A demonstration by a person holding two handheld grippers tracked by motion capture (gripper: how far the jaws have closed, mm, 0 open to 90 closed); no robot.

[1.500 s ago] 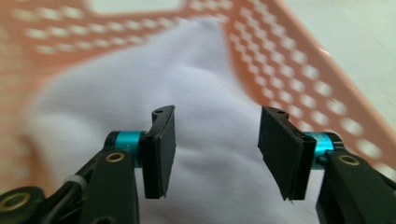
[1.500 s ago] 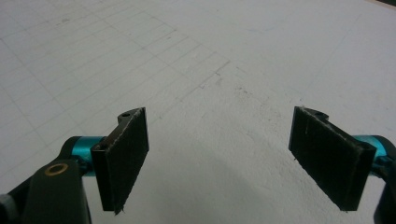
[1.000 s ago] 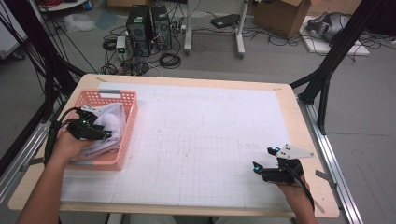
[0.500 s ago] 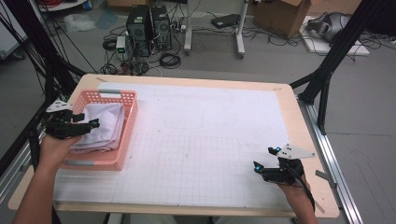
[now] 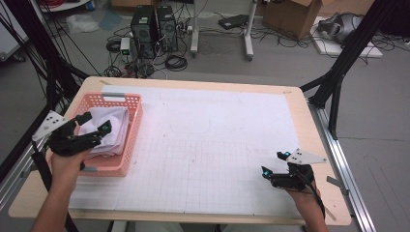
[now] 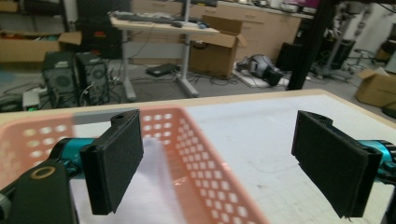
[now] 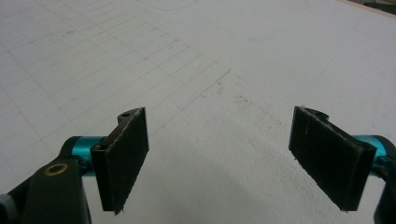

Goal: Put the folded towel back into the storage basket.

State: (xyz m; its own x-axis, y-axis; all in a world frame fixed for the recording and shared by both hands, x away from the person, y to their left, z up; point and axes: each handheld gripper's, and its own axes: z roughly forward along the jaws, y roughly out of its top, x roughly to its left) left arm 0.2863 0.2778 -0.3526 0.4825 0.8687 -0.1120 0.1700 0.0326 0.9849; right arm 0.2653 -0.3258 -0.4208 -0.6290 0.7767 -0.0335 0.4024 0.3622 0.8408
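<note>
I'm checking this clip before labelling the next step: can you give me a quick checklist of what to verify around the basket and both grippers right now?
1. White cloth lies inside the pink basket: ok.
2. Left gripper has let go: ok; its fingers have just been opening and stand wide apart with nothing between them.
3. Left gripper is free of the basket: cannot tell; in the high view it overlaps the basket's left edge.
4. Right gripper is open and holds nothing: ok; bare table shows between its fingers.
5. Basket sits fully on the table, near its left edge: ok.
</note>
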